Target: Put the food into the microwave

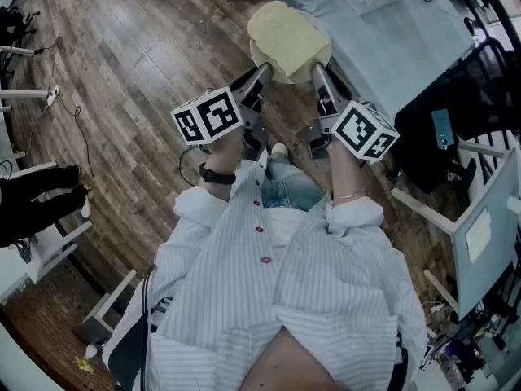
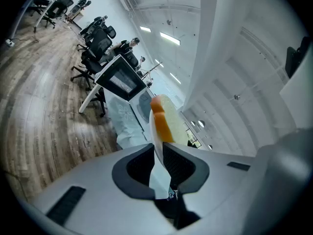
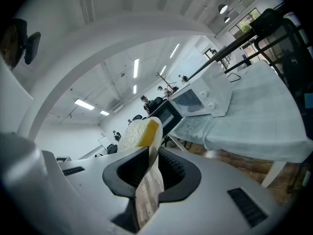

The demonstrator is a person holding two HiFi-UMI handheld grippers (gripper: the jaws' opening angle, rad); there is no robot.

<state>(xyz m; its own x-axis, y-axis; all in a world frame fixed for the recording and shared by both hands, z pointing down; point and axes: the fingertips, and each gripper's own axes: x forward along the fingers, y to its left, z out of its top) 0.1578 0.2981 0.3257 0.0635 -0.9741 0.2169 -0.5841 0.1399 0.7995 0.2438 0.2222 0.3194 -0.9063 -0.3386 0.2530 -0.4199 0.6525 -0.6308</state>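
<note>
1. The yellow food (image 1: 286, 27) lies on a white plate (image 1: 281, 76). The plate is up in the air over the wooden floor (image 1: 122, 55).
2. The left gripper (image 1: 259, 73) pinches the plate's left rim. The right gripper (image 1: 319, 73) pinches the right rim. Both pairs of jaws press tight on it.
3. Both arms reach forward side by side. The grippers tip a little down.
4. A table (image 1: 407, 47) with a pale cloth is just past the plate.
5. The microwave (image 3: 188, 101) stands on the table, farther off. Black office chairs (image 2: 98, 43) are near it.

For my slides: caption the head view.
Left gripper and right gripper clamp the plate of yellow food above the wood floor.
</note>
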